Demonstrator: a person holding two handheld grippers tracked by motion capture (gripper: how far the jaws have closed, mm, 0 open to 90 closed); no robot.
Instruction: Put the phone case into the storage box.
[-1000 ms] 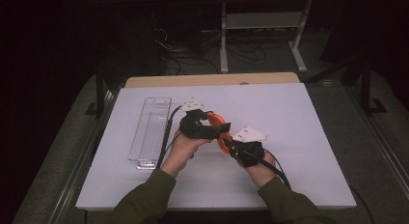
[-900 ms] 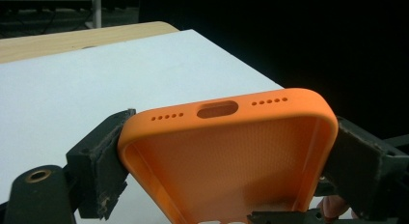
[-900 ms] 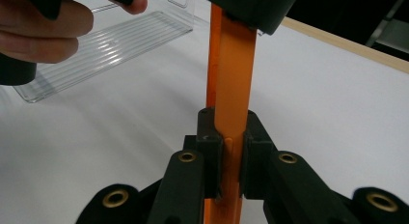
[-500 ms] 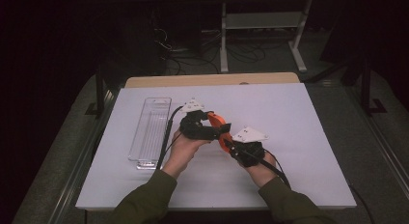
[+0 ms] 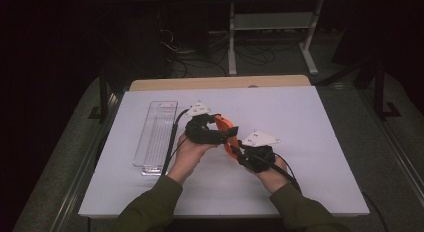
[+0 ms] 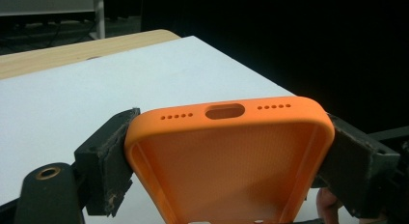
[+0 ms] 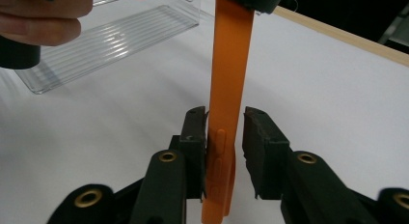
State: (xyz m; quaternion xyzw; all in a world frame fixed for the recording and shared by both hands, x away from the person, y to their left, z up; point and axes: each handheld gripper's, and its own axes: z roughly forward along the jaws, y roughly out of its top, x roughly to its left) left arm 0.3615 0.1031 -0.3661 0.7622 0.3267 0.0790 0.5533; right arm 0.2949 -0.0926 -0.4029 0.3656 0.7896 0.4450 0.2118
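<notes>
An orange phone case (image 5: 226,128) is held above the white table top between both hands. My left gripper (image 5: 216,132) is shut on it. In the left gripper view its pads (image 6: 112,156) press on the two long sides of the case (image 6: 231,151), whose hollow inside faces the camera. My right gripper (image 5: 235,148) stands at the case's near end. In the right gripper view the case (image 7: 232,64) stands edge-on between the jaws of my right gripper (image 7: 225,142). These jaws have just been opening, and a gap shows at the right pad (image 7: 258,147).
A clear plastic tray (image 5: 156,134) lies on the left part of the white table top (image 5: 310,122), with its ribbed floor (image 7: 111,40) showing in the right gripper view. A wooden strip (image 5: 220,82) runs along the far edge. Dark floor and metal frames lie beyond.
</notes>
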